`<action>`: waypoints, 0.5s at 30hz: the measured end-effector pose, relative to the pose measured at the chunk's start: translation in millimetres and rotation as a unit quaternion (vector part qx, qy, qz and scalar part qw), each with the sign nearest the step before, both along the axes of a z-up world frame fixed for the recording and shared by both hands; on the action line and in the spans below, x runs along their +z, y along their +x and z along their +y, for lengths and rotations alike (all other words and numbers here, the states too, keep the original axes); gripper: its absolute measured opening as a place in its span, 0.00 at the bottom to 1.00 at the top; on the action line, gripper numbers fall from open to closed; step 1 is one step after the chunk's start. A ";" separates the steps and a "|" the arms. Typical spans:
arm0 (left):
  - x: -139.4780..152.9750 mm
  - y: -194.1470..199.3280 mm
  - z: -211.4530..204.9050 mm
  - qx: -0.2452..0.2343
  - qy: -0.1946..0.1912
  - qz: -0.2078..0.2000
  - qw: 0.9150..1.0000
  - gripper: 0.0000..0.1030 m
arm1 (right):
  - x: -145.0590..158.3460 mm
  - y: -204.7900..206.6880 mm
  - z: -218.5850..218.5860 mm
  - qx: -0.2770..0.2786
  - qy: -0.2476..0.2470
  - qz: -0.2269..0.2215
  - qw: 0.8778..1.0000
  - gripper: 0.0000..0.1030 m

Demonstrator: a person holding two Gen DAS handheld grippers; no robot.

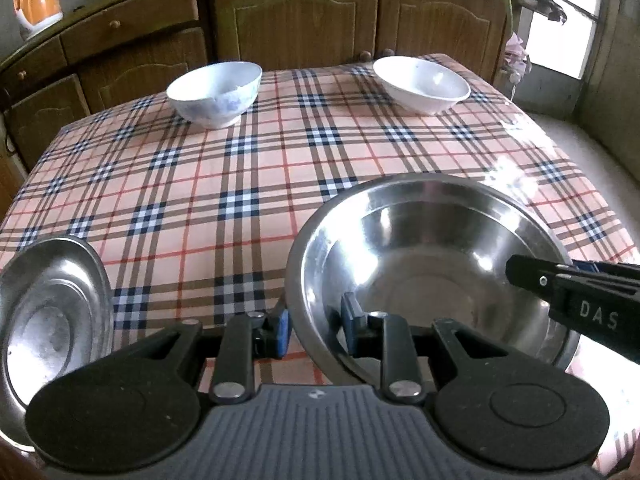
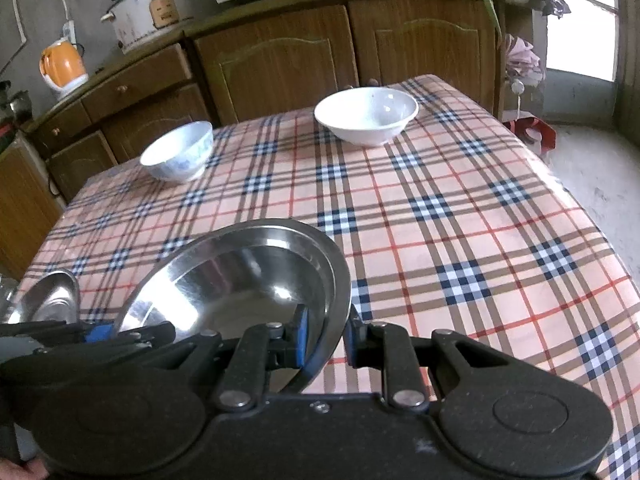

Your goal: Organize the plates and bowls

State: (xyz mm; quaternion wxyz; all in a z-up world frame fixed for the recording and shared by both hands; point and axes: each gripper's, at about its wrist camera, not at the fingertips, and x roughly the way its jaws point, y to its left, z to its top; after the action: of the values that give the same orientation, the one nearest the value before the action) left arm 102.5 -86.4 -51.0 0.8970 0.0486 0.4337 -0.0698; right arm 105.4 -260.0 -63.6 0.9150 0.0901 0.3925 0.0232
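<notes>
The steel bowl (image 1: 432, 272) fills the 4 o'clock part of the left wrist view, its near rim caught between the blue pads of the left gripper (image 1: 314, 330): one pad sits outside the wall, the other inside, both pressed on the rim, so this gripper is clamped on the bowl. The right gripper (image 1: 520, 270) reaches in from 3 o'clock, its black finger lying over the bowl's right rim. A steel plate (image 1: 52, 316) lies at 8 o'clock, just beside the left gripper's body and apart from the bowl. On the plaid tablecloth (image 1: 256, 200), a blue-patterned white bowl (image 1: 216, 94) stands at 11 o'clock and a plain white bowl (image 1: 422, 84) at 1 o'clock, both well apart from the grippers. Wooden cabinets (image 1: 296, 20) run behind the table, with an orange kettle (image 1: 36, 2) at 10 o'clock.

In the right wrist view the steel bowl (image 2: 244, 276) sits at 7 o'clock, tilted, its right rim pinched between the right gripper's (image 2: 326, 338) blue pads, one inside and one outside. The left gripper (image 2: 100, 332) shows at 9 o'clock against the bowl's left edge. The steel plate (image 2: 52, 296) peeks out at 9 o'clock. The patterned bowl (image 2: 178, 156) stands at 10 o'clock, the plain white bowl (image 2: 366, 116) at 12 o'clock. A rice cooker (image 2: 148, 12) and the kettle (image 2: 62, 64) rest on the counter.
</notes>
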 end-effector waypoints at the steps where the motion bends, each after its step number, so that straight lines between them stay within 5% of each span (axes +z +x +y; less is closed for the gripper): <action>1: -1.4 0.7 -0.5 0.000 0.000 0.000 1.000 0.25 | -1.4 0.9 -0.1 -0.001 -0.001 0.002 1.000 0.24; 15: -16.0 2.7 -4.6 0.001 0.014 0.003 1.000 0.27 | -16.2 5.9 2.8 -0.001 -0.015 0.021 1.000 0.24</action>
State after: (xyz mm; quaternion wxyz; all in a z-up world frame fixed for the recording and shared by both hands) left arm 105.2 -91.0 -67.0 0.8950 0.0611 0.4373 -0.0630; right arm 111.3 -257.2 -79.8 0.9078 0.0768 0.4120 0.0144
